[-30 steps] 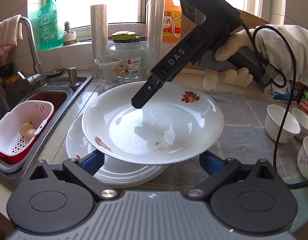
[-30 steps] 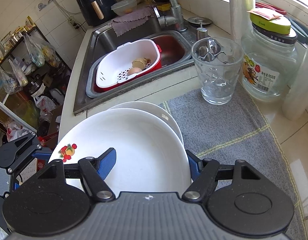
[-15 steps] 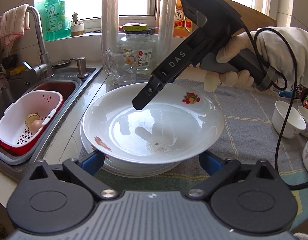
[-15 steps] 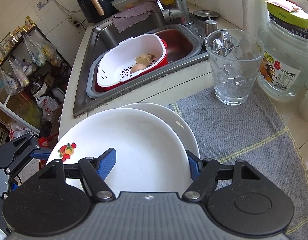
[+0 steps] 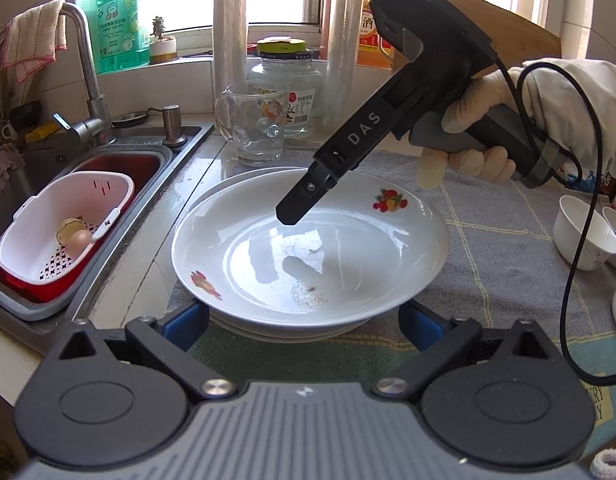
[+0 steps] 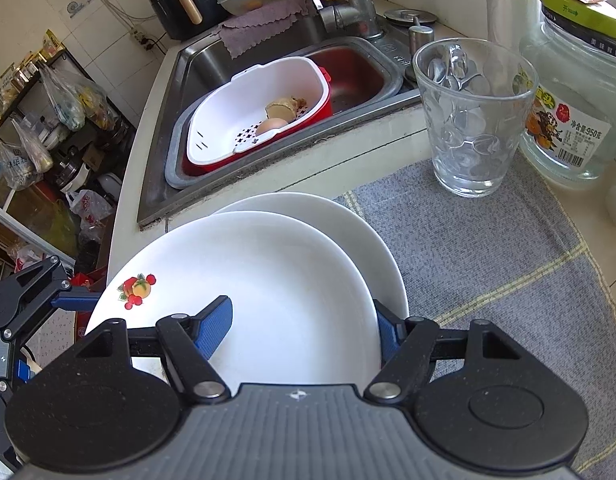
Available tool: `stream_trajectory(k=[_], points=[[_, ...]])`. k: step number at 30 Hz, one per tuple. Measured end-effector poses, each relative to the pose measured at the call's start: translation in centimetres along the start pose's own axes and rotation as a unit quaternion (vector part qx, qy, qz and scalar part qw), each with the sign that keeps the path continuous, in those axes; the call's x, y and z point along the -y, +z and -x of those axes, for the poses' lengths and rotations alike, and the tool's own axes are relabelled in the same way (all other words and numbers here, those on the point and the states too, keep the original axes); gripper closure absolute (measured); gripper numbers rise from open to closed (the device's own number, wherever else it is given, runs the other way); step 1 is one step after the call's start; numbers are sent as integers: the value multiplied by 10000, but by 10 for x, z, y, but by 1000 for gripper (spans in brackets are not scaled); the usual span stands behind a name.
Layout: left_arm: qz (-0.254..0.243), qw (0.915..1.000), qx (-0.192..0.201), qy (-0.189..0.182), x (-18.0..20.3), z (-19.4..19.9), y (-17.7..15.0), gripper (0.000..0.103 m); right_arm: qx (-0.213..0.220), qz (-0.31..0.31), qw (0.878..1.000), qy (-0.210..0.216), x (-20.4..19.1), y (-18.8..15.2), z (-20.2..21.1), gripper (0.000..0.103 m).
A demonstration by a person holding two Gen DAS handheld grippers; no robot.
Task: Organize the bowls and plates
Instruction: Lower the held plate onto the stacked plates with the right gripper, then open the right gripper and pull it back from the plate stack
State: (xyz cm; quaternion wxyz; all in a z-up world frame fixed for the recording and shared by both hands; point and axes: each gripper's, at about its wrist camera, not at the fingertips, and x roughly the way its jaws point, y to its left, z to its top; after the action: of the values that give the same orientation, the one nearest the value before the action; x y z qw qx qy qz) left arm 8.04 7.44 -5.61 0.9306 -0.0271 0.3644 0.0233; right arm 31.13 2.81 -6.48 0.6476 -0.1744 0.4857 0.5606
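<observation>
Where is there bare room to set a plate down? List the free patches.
Free: the grey mat between the plate stack and the small bowls, and in front of the glass mug. A narrow bare counter strip runs along the sink rim. Crowded: mug, jar and rolls by the window.

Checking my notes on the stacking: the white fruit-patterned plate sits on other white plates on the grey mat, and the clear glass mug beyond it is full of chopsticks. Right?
Not quite. The clear glass mug is empty, as the right wrist view shows. The rest holds: the white fruit-patterned plate sits on other white plates on the grey mat.
</observation>
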Motion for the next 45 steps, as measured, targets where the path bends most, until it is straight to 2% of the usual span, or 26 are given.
stream_trajectory(k=[16, 25, 37, 45], points=[[17, 10000, 13, 24, -2, 2, -5, 3, -83, 35, 9998, -193, -6, -10, 7, 25], [-268, 9992, 284, -18, 4, 6, 1, 3, 32, -32, 9996, -275, -10, -21, 23, 25], [-273, 9993, 267, -15, -2, 2, -3, 3, 145, -144, 9992, -343, -17, -35, 33, 25], [-443, 9986, 279, -44, -1, -3, -2, 3, 156, -165, 9984, -527, -24, -38, 36, 25]])
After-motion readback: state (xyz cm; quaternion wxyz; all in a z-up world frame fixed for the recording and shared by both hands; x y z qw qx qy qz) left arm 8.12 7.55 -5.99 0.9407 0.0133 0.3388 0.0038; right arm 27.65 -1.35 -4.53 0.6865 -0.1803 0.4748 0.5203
